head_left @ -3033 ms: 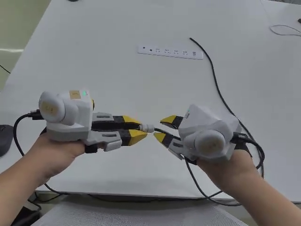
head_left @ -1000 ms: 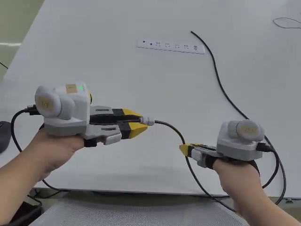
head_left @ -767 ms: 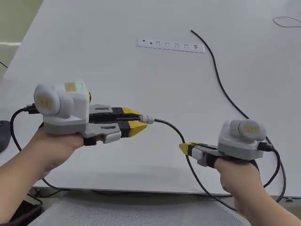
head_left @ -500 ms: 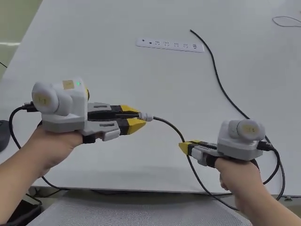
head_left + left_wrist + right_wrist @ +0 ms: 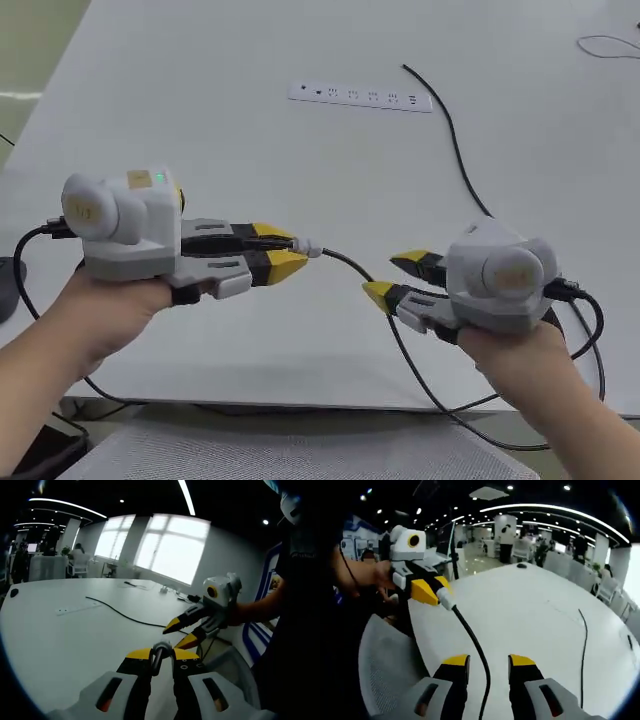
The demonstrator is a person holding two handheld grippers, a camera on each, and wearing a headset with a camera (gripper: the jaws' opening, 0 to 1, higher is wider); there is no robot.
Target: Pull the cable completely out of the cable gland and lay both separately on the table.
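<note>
Your left gripper (image 5: 296, 250) is pressed together on the gland (image 5: 312, 248). This is a small pale piece that sticks out past the yellow tips. You hold it in the air over the front part of the table (image 5: 200, 120).

The gland is the only thing here that holds something. The cable (image 5: 345, 263) is still inside it and comes out of its free end. From there the cable bends down toward your right gripper (image 5: 392, 275) and then drops past the front edge of the table.

The jaws of the right gripper are spread. In the right gripper view the cable runs up between them, nearer to the left jaw. I cannot tell if it touches that jaw, but it is not pinched. The two grippers point at each other and are near, not touching.

About writing, there is very little that can be read. The left gripper has a tan label (image 5: 138, 180) on top, with a green light (image 5: 158, 178) just beside it. Any print on the label is too small to read. A white power strip (image 5: 360, 97) lies flat on the far part of the table, and the marks at its sockets are also too small to read. A black lead (image 5: 455, 150) lies on the table from near the right end of the strip toward your right hand (image 5: 510, 360).
</note>
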